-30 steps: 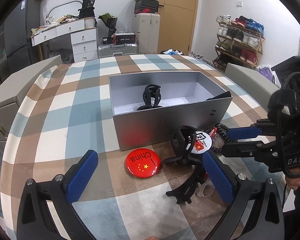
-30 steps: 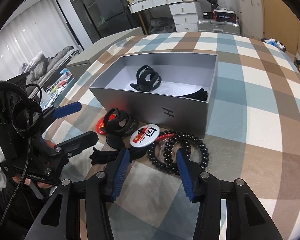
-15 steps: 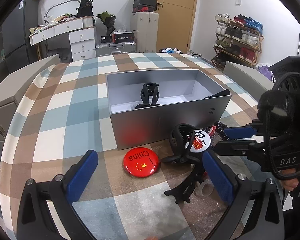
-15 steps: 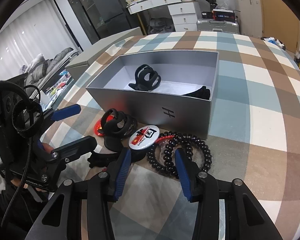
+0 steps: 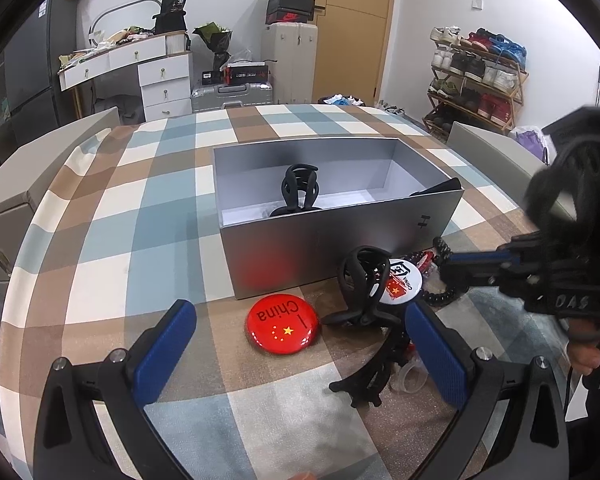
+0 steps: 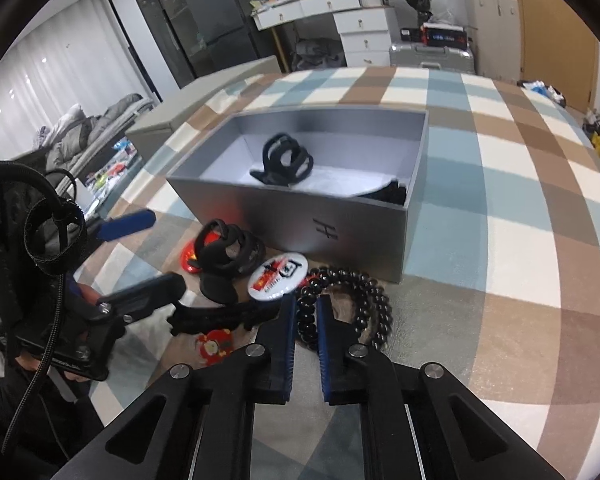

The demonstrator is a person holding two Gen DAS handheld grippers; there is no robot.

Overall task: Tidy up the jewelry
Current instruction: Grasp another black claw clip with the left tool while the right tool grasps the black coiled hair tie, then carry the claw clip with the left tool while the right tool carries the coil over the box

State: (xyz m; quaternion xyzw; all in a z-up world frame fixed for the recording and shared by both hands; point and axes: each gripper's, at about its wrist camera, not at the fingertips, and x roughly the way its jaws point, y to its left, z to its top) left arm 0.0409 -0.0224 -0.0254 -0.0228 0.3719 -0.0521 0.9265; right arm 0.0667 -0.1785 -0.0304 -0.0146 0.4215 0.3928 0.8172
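Observation:
A grey box (image 5: 320, 236) (image 6: 300, 216) stands open on the checked table, with a black hair claw (image 5: 300, 192) (image 6: 286, 160) inside. In front of it lie a red China badge (image 5: 283, 327), a second black hair claw (image 5: 360, 284) (image 6: 224, 252), a white badge (image 5: 400, 284) (image 6: 278, 274) and a black bead bracelet (image 6: 352, 300). My right gripper (image 6: 303, 312) has closed on a coil of the bracelet at table level. My left gripper (image 5: 300, 344) is open and empty, low over the red badge.
A long black hair clip (image 5: 368, 376) (image 6: 220, 314) and a small red charm (image 6: 216, 346) lie near the table's front. A dark item (image 6: 392, 194) rests in the box's right corner. Grey chair backs (image 5: 40, 160) flank the table.
My right gripper moved forward and down and its fingers closed from wide open onto the bead bracelet. My left gripper stayed open and barely shifted.

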